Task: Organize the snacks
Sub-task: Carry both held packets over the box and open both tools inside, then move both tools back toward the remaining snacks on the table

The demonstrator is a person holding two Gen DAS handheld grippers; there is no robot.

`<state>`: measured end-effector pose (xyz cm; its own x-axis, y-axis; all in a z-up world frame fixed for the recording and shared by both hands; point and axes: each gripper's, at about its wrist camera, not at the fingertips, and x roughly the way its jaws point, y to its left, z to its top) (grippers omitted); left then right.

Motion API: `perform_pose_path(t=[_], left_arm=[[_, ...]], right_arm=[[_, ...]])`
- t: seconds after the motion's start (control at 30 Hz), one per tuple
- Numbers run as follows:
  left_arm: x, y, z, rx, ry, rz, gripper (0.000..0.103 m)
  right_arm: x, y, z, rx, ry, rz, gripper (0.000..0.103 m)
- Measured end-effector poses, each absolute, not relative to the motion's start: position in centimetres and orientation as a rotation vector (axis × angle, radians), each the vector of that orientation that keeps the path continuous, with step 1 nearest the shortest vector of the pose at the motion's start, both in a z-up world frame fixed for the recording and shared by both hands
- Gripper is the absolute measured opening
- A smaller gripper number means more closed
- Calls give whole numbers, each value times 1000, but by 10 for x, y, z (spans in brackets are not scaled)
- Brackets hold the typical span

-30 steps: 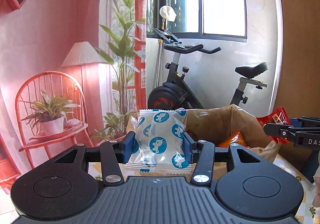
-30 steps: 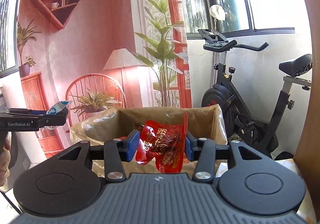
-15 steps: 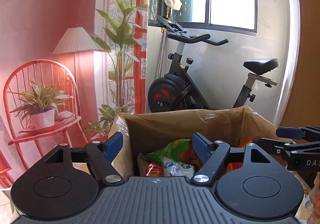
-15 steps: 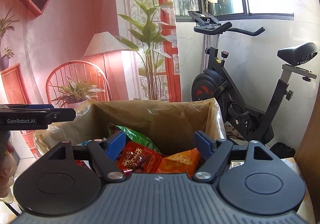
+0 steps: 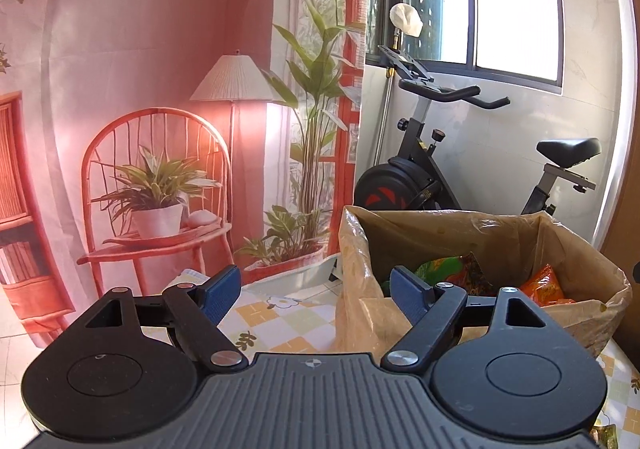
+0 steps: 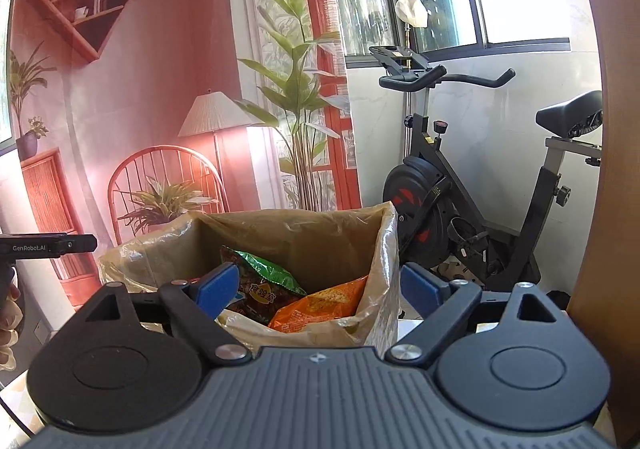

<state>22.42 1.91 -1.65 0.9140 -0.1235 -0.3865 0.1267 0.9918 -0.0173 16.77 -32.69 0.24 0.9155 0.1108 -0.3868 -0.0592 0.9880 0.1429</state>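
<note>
A cardboard box point(image 5: 440, 225) lined with a clear plastic bag holds several snack packets, among them a green one point(image 5: 436, 267) and an orange one point(image 5: 544, 285). My left gripper point(image 5: 316, 289) hovers at the box's near left corner. Its jaws are opening with nothing between them. In the right wrist view the same box point(image 6: 300, 225) shows a green packet point(image 6: 264, 273) and an orange packet point(image 6: 324, 301). My right gripper point(image 6: 320, 285) hangs over the box's near right side, its jaws opening and empty. The left gripper's fingers point(image 6: 76, 243) show at that view's left edge.
A checkered tablecloth point(image 5: 280, 321) covers the table under the box. Behind stand an exercise bike point(image 6: 440, 209) and a printed backdrop of a chair and plants. A wooden panel point(image 6: 600, 249) rises at the right. A person's hand point(image 6: 8, 313) shows at the left edge.
The left gripper let go of a white-and-blue packet and the right of a red packet, both now in the box. Both jaws spread wide; the left gripper swung left of the box.
</note>
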Motion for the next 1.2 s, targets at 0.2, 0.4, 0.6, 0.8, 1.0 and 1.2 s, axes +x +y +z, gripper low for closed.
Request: perform_pose_path(t=[0.2, 0.4, 0.6, 0.8, 1.0, 1.2], left_arm=[[204, 49, -31, -64, 439, -72, 83], [188, 66, -53, -96, 505, -36, 83], [180, 76, -77, -105, 574, -4, 83], [175, 79, -98, -99, 611, 23, 83], [173, 73, -109, -83, 635, 18, 83], [170, 66, -115, -73, 649, 4, 83]], right_arm=[[146, -327, -11, 123, 414, 83, 90], [131, -322, -35, 96, 441, 80, 90], [120, -323, -65, 114, 508, 72, 90], [109, -325, -94, 133, 567, 59, 90], [96, -332, -118, 154, 626, 35, 90], [79, -343, -140, 165, 697, -8, 90]])
